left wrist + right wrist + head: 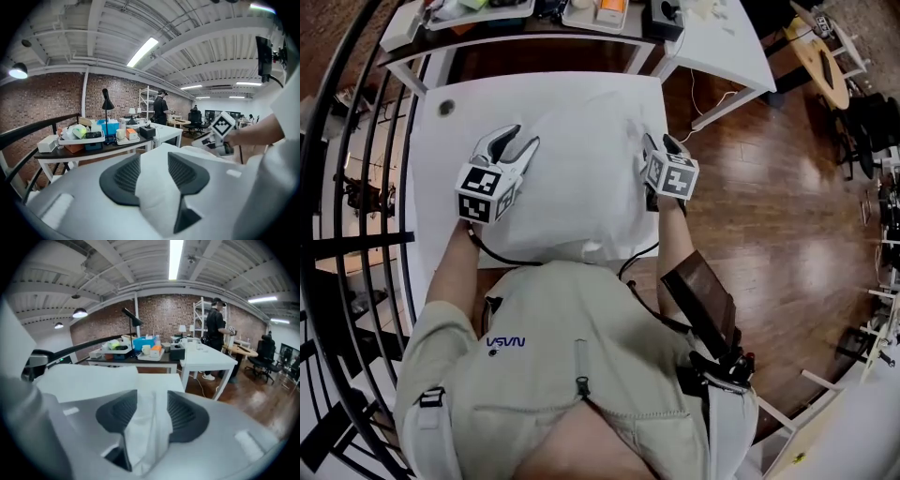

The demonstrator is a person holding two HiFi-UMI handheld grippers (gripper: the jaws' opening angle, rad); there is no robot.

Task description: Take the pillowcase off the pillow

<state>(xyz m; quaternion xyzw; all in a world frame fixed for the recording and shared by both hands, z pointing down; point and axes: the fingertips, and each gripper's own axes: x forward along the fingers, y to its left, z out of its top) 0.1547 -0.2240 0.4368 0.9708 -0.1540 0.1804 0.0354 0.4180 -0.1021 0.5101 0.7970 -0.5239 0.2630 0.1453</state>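
Your left gripper (pixel 517 141) is on the pillow's (pixel 577 183) left side, jaws partway apart, a pillowcase (pixel 157 187) fold loose between them. The pillow lies on the white table (pixel 431 159). Your right gripper (pixel 662 143) is at its right edge, jaws likewise apart around the fabric.

I see the left gripper (pixel 523 138) and right gripper (pixel 661 142) in pale grey, with black ribbed pads (pixel 126 176), black-and-white marker cubes (pixel 487 192) and black cables (pixel 502 255). The person wears a beige short-sleeved shirt (pixel 572 319) with a blue logo (pixel 505 343).
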